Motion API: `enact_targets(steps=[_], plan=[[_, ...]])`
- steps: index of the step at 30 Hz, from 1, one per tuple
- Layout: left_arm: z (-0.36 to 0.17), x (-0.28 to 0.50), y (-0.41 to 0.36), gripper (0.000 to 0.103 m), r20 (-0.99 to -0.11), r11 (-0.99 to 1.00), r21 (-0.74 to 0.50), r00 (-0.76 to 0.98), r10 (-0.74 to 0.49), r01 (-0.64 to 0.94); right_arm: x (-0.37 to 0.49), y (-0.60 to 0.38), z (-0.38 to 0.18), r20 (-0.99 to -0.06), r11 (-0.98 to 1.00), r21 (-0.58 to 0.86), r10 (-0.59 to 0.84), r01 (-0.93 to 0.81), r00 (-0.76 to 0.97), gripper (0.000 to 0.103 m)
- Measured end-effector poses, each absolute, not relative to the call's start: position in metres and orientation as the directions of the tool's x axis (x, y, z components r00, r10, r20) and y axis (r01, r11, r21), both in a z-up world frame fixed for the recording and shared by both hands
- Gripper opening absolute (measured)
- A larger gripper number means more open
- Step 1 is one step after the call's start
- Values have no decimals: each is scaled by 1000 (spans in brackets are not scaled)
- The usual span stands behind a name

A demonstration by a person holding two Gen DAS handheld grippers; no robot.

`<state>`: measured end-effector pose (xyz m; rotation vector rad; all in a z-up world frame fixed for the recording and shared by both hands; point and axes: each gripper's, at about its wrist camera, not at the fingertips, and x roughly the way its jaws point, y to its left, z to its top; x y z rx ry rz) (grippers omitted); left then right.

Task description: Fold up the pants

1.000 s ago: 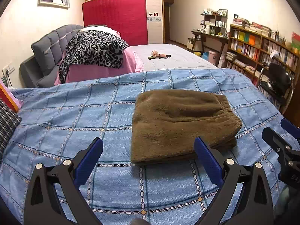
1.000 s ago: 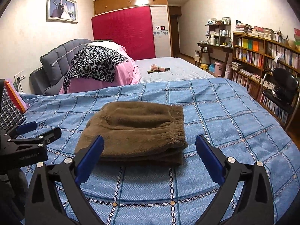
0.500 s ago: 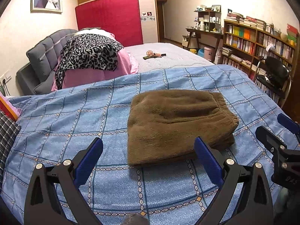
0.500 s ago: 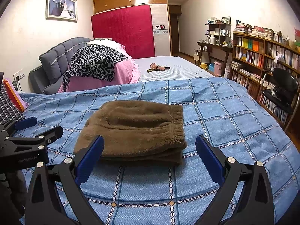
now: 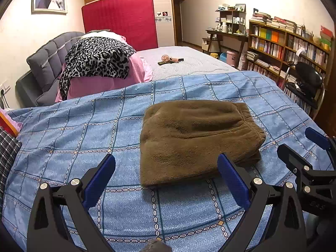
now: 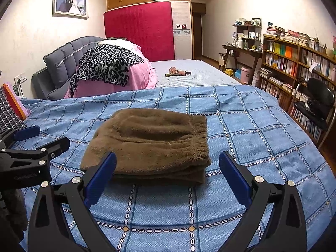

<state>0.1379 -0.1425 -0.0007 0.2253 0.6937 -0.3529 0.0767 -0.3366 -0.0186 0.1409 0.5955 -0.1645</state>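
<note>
Pants: the brown fleece pants (image 5: 195, 138) lie folded in a thick rectangle near the middle of the blue checked quilt (image 5: 84, 138) on the bed, waistband to the right, layered edges facing the cameras.
Stack: several layers show at the near right corner (image 6: 197, 174); they sit a little uneven, the lower ones poking out under the top.
Task state: by my reading the folding is done or very nearly so.
Left gripper: the left gripper (image 5: 166, 180) hangs above the quilt just short of the pants' near edge, fingers (image 5: 98, 180) spread wide and empty.
Right gripper: the right gripper (image 6: 168, 180) sits likewise before the near edge, fingers (image 6: 235, 180) wide apart, nothing between them.
Risk, snag: a finger dipping low on any further move could catch the plush pile or the loose bottom layer and drag the stack open.
Risk, slump: the fleece is springy and the quilt soft, so the top layers could creep or lean toward the uneven corner.
Risk, quilt: a pinch at the edge could take quilt with it and shift the whole stack.
Beyond: a pink heap under a leopard-print cloth (image 5: 96, 61) lies well apart at the grey headboard; a bookshelf (image 5: 287, 44) stands off to the right.
</note>
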Motion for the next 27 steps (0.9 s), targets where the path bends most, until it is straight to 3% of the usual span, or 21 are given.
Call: enact_targets(steps=[27], plan=[[-1,141,-155,97,-647,911,126,729,-225,394,82,-343,-20,-571,976,79,-124,205,812,99]])
